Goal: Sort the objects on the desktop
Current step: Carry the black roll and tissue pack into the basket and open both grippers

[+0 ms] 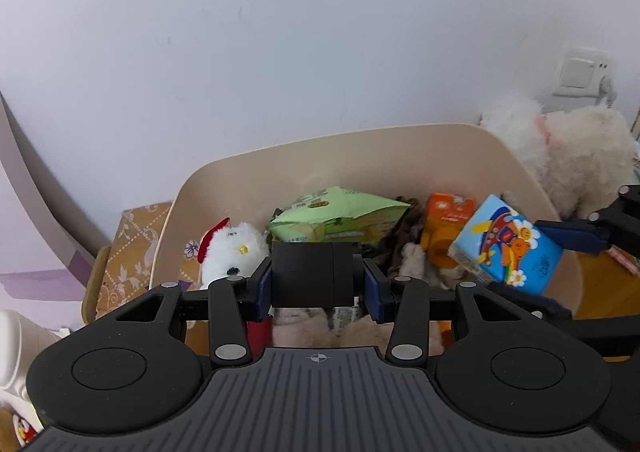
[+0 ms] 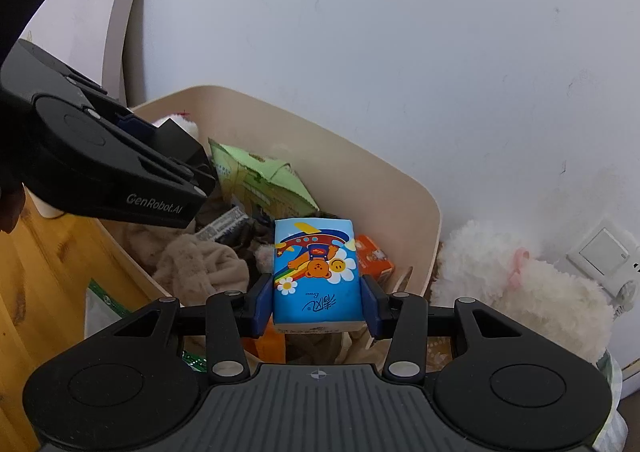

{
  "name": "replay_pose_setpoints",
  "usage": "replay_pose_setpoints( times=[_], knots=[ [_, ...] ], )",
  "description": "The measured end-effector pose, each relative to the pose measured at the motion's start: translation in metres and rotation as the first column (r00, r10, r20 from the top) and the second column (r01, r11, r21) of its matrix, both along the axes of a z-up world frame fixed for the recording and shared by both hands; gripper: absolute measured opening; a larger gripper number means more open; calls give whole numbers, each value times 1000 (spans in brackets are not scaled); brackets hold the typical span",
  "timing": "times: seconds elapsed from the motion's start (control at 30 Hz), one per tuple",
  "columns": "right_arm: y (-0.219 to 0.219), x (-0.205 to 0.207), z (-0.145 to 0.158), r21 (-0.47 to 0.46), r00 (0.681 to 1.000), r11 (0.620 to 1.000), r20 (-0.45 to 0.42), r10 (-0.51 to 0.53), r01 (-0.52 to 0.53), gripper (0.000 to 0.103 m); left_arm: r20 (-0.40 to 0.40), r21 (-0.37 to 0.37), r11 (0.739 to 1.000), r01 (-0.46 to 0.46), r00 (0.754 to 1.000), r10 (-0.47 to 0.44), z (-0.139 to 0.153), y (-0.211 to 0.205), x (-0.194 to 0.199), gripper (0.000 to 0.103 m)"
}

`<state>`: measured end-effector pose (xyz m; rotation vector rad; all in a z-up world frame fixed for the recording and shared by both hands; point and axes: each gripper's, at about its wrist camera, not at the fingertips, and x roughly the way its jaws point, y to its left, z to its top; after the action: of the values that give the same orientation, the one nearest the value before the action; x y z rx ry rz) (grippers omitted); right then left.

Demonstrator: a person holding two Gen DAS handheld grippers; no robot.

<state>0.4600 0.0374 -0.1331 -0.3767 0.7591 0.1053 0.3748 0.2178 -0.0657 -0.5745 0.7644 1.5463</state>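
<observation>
My left gripper (image 1: 317,288) is shut on a black box (image 1: 314,275), held above the near side of a beige bin (image 1: 384,139). My right gripper (image 2: 318,302) is shut on a blue tissue pack (image 2: 316,272) printed with a cartoon bear, also over the bin (image 2: 280,123). From the left wrist, that pack (image 1: 506,246) shows at the right, pinched by the right gripper (image 1: 532,268). From the right wrist, the left gripper (image 2: 176,147) with its black box (image 2: 180,139) hangs at the left over the bin.
Inside the bin lie a white plush toy (image 1: 234,250), a green packet (image 1: 340,217), an orange box (image 1: 448,223) and brown cloth (image 2: 196,264). A fluffy white plush (image 2: 520,288) sits right of the bin by a wall socket (image 2: 604,252). The wooden desk (image 2: 44,252) shows at left.
</observation>
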Motion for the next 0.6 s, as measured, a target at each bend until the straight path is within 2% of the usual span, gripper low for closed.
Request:
replay_pose_setpoints(
  times=[0.17,0.2,0.27,0.3,0.37,0.6],
  knots=[
    [1,3,-5,-13,1000,1000,-18,0,0,43,2,-7,1000,4,1000,-4,-5,2,-2,47],
    [2,4,-6,-11,1000,1000,-27,-1,1,43,5,-11,1000,8,1000,-8,-6,3,-2,51],
    [2,2,-8,-15,1000,1000,-27,-3,2,44,20,-25,999,25,999,-24,-8,4,-3,65],
    [1,1,-8,-14,1000,1000,-21,-4,4,51,20,-20,1000,20,1000,-20,-8,3,-5,67],
    [1,0,-7,-21,1000,1000,-15,-12,12,54,16,-9,1000,16,1000,-16,-8,0,-6,72],
    [-3,-12,3,-12,998,999,45,-33,34,78,-9,15,1000,21,1000,-21,-4,-11,-11,73]
  ],
)
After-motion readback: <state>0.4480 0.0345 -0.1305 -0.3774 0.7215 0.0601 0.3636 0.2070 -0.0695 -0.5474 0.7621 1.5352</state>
